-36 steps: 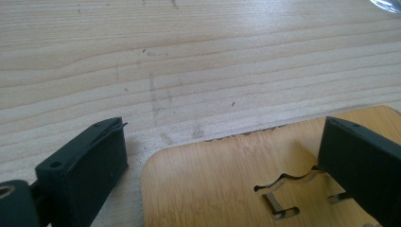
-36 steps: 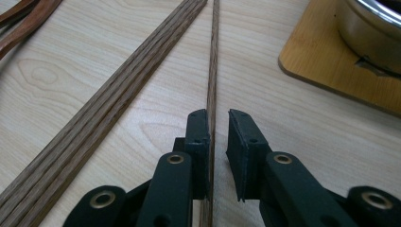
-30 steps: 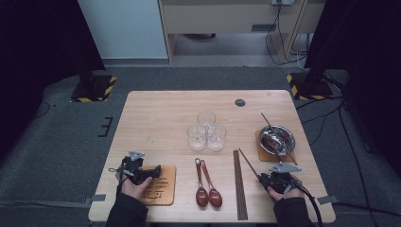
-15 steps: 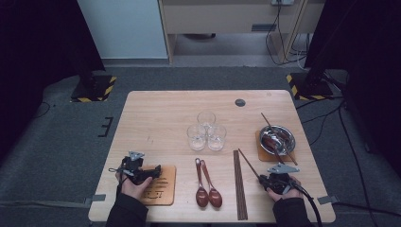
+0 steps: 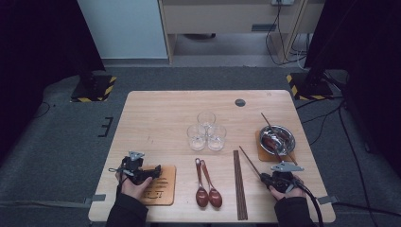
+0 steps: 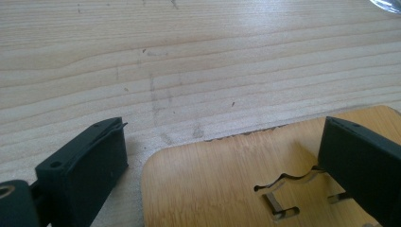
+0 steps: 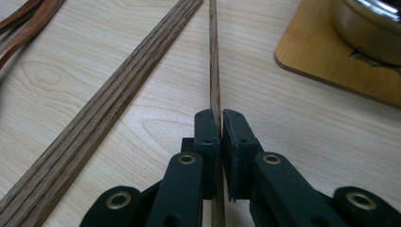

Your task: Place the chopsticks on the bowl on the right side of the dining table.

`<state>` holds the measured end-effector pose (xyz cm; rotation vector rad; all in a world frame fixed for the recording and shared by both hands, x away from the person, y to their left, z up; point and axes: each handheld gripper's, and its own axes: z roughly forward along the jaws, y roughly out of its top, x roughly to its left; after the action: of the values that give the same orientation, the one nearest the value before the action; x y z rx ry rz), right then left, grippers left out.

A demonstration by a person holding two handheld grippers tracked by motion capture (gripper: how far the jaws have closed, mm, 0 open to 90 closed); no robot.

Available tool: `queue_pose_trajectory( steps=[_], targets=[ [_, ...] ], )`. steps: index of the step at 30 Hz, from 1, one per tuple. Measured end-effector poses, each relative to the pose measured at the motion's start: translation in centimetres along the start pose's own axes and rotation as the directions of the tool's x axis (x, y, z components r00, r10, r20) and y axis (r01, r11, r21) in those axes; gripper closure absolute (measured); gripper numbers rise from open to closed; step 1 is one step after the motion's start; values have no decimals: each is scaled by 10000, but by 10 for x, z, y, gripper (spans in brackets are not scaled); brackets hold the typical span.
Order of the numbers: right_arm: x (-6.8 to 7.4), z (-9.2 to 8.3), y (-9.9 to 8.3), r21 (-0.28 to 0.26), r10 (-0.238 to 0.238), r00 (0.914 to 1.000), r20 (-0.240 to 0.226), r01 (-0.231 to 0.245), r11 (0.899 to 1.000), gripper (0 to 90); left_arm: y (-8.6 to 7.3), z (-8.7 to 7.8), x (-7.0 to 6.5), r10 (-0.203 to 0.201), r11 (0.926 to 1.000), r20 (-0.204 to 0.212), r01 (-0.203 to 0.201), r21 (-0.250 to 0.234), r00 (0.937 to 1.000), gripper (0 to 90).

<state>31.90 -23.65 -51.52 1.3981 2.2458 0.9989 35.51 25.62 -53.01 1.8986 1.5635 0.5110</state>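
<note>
My right gripper (image 7: 221, 124) is clamped on the thin dark wooden chopstick (image 7: 214, 71), whose long axis runs straight away toward the frame's top, beside the chopstick bundle (image 7: 118, 104).

Three clear glasses (image 5: 206, 131) stand close together in the middle of the wooden table (image 5: 156, 123). Two brown spoons (image 5: 206, 184) lie side by side near the front edge. A shiny metal bowl (image 5: 277, 138) sits on a wooden mat (image 5: 263, 153) at the right. A small dark round spot (image 5: 240, 102) is near the far edge
</note>
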Motion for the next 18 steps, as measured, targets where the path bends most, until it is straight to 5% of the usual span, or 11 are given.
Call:
queue_pose_trajectory(
  steps=[18],
  targets=[
    [-4,-20,12,-826,319,9992,-253,-339,9960,853,0,0,0,-1,10000,-3,1,1,10000,12]
  ],
)
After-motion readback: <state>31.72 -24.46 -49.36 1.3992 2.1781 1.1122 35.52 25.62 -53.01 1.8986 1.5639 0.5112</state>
